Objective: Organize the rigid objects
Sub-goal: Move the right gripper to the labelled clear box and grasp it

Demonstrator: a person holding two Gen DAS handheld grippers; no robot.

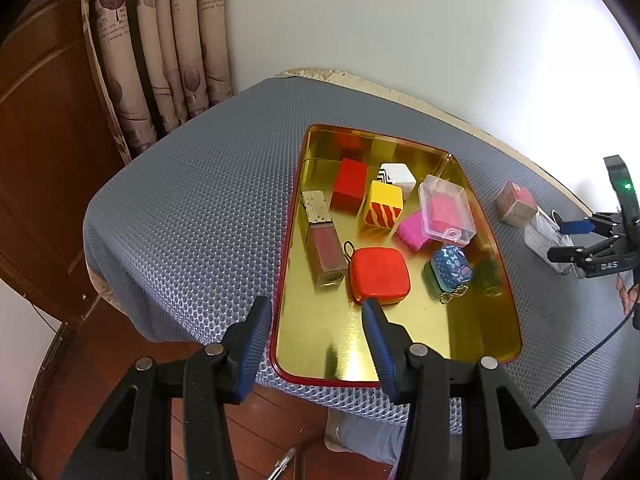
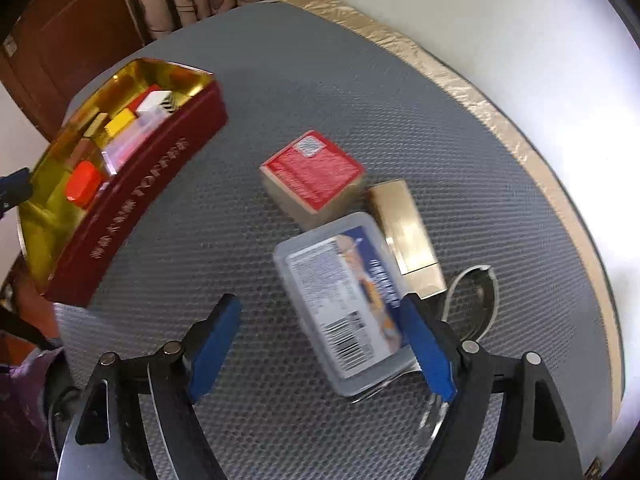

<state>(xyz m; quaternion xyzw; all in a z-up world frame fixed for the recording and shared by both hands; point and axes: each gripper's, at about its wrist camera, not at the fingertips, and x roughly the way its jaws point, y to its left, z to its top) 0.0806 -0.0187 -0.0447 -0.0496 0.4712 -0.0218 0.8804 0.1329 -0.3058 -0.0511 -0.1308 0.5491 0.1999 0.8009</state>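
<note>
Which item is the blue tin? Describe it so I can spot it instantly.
Find the gold tray with the red rim on the grey mat. Along its right side, below the clear box, sits the blue tin. It is the only blue item there, small, patterned, with a bead chain.

White wall [image 1: 400, 20], patterned curtain [image 1: 168, 40], wooden floor [image 1: 260, 420]

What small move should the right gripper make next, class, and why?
Probably ease the right gripper forward and right so its open jaws straddle the clear plastic box. That box, the red-topped carton and the gold box lie on the mat outside the gold-lined tin, and the clear box is nearest, off-centre toward the right finger.
</note>
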